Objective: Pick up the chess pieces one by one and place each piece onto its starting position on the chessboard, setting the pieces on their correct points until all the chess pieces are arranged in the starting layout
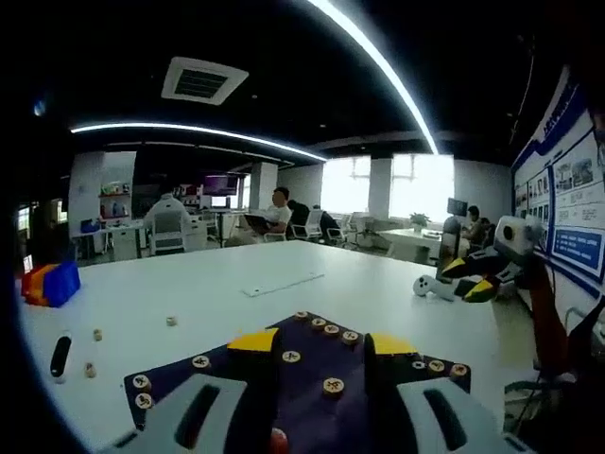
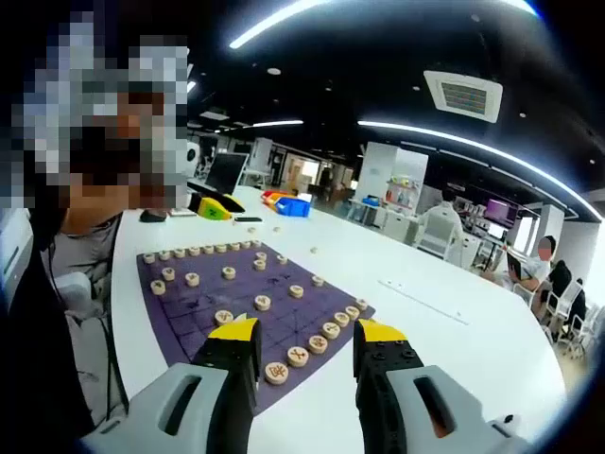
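Observation:
A purple cloth chessboard [image 1: 312,416] lies on the white table, with round wooden pieces [image 1: 333,386] on its points. My left gripper [image 1: 323,344] hangs open just above the board's near part, with nothing between its yellow-tipped jaws. My right gripper [image 2: 307,331] is open too, low over the board's [image 2: 189,317] near edge, where a row of pieces [image 2: 299,356] runs between its jaws. A further row of pieces [image 2: 194,251] lines the far edge. In the left gripper view the right gripper [image 1: 475,277] shows at the right. The left gripper [image 2: 214,206] sits beyond the board.
Three loose pieces [image 1: 171,322] and a black pen-like object [image 1: 60,357] lie left of the board. Blue and orange bins [image 1: 49,283] stand at the table's left end. A person [image 2: 57,255] sits close beside the board. A white strip [image 1: 282,284] lies mid-table.

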Demonstrator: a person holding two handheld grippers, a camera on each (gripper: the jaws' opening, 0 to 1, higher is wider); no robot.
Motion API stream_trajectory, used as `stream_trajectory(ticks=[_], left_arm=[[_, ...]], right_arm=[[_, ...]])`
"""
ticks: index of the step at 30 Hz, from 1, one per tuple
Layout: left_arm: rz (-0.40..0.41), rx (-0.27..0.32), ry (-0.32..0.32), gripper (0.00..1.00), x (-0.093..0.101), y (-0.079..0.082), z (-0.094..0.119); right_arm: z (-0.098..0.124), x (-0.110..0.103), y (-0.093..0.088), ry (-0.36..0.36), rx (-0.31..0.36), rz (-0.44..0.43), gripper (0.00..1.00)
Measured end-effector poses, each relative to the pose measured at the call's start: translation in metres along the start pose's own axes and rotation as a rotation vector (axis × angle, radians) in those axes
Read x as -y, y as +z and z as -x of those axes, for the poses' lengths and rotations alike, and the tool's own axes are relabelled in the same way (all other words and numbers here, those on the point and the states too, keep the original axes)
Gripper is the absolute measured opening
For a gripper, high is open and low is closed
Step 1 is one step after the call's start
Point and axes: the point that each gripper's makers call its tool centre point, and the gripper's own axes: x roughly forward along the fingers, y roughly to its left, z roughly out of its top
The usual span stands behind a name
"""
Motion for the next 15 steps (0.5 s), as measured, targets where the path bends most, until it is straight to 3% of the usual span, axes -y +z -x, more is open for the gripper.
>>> stream_trajectory(ticks=[3, 9, 15], left_arm=[[0.036, 0.044, 0.008, 0.37, -0.006, 0.009, 0.003], [0.047, 0.045, 0.027, 0.37, -0.013, 0.009, 0.003], [0.07, 0.073, 0.074, 0.37, -0.03, 0.02, 0.002]], right_arm=[[0.0, 0.0, 0.0, 0.001, 0.0, -0.002, 0.4], [0.0, 0.0, -0.001, 0.001, -0.002, 0.0, 0.4], [0.002, 0.005, 0.003, -0.018, 0.01, -0.009, 0.39]])
